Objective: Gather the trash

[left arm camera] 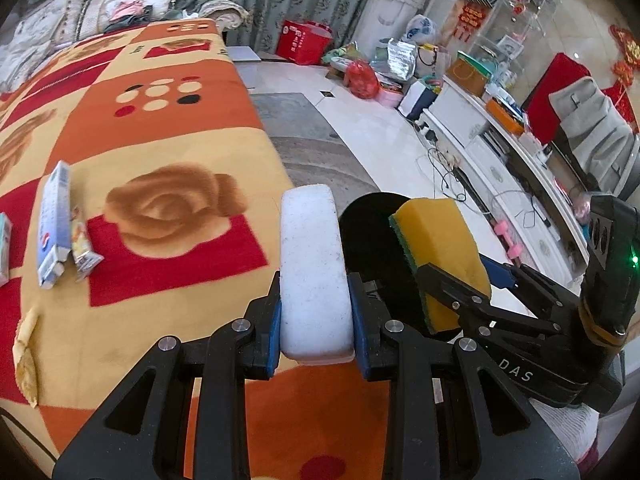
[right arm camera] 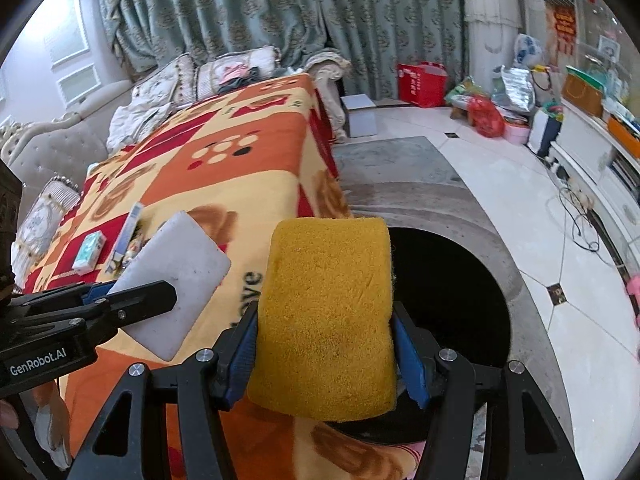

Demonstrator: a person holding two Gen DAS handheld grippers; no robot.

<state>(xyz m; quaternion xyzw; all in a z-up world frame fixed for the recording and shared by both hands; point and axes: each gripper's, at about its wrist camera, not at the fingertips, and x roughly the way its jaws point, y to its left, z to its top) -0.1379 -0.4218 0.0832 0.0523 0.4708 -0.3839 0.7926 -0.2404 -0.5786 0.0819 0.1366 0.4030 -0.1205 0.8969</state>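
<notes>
White sponge (left arm camera: 312, 276) speckled with dirt, yellow sponge (right arm camera: 326, 312) green-backed

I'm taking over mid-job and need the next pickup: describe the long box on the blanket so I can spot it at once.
Start at the orange and red blanket over the table, then go to its side far from the black bin. The long box lies flat there, white and blue. It is far longer and thinner than the crumpled wrapper beside it and the teal packet nearby.

We've got open floor (right arm camera: 460, 168) right of the blanket-covered bench (left arm camera: 168, 152); boxes (left arm camera: 54, 224) crowd its left side.
</notes>
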